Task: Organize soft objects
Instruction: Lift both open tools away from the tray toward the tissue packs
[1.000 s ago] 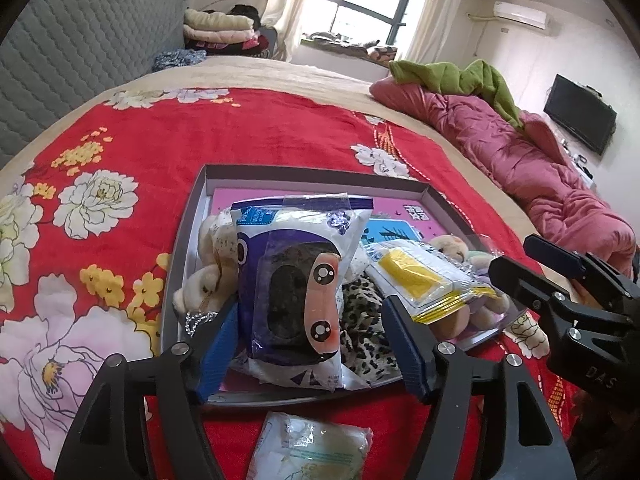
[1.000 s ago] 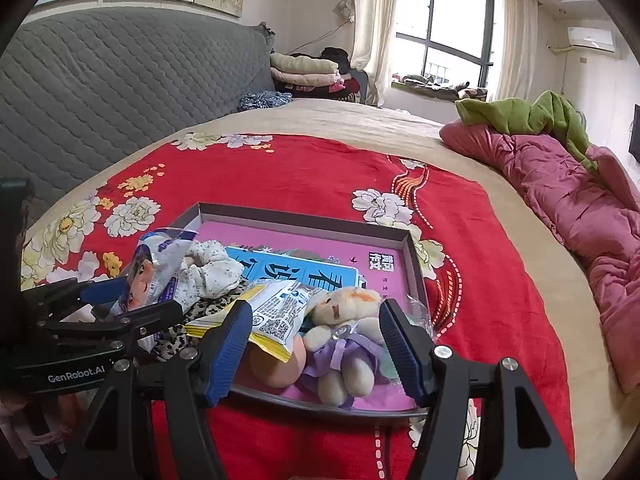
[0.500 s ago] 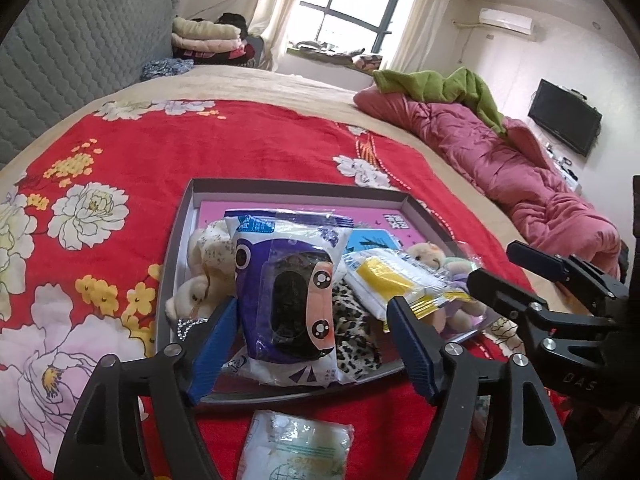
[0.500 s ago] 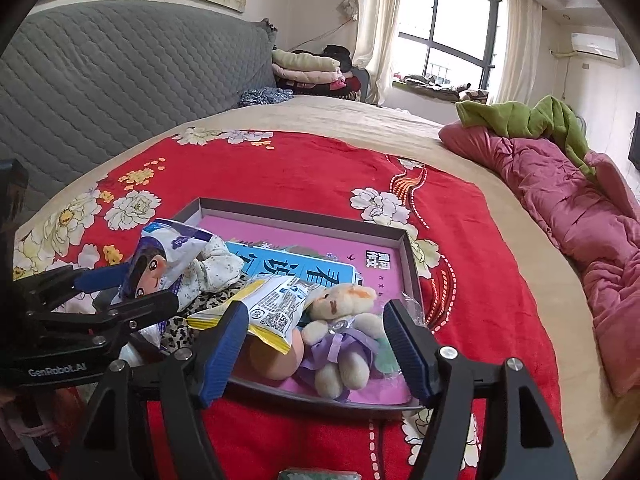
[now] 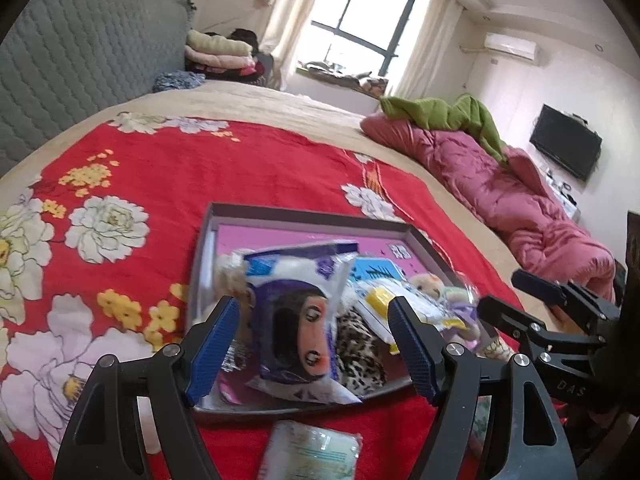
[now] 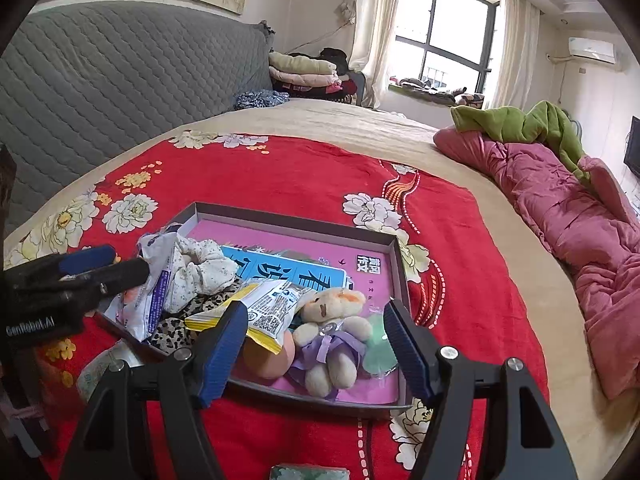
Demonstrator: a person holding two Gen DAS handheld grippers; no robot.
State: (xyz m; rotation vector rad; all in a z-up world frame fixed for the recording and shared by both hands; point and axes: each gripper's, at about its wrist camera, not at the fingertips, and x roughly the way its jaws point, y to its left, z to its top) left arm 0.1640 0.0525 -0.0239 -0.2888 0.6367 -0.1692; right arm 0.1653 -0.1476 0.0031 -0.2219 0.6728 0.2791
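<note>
A grey tray with a pink floor (image 5: 308, 216) (image 6: 296, 222) lies on the red floral bedspread. It holds a purple monkey-print bag (image 5: 298, 332), a leopard-print cloth (image 5: 360, 352), a yellow packet (image 6: 266, 306), a cream scrunchie (image 6: 200, 270), a peach ball (image 6: 266, 360) and a small plush bunny (image 6: 332, 336). My left gripper (image 5: 314, 350) is open and empty just before the tray's near edge. My right gripper (image 6: 316, 354) is open and empty in front of the bunny. A pale tissue pack (image 5: 310, 454) lies outside the tray, below the left gripper.
A pink quilt (image 6: 568, 216) with a green blanket (image 6: 524, 124) lies along the bed's right side. A grey quilted headboard (image 6: 120, 76) stands at the left. Folded bedding (image 6: 304, 74) is stacked at the far end. A small packet edge (image 6: 308, 472) shows under the right gripper.
Both grippers have drawn back and risen a little from the tray, still open. The things in the tray have not moved.
</note>
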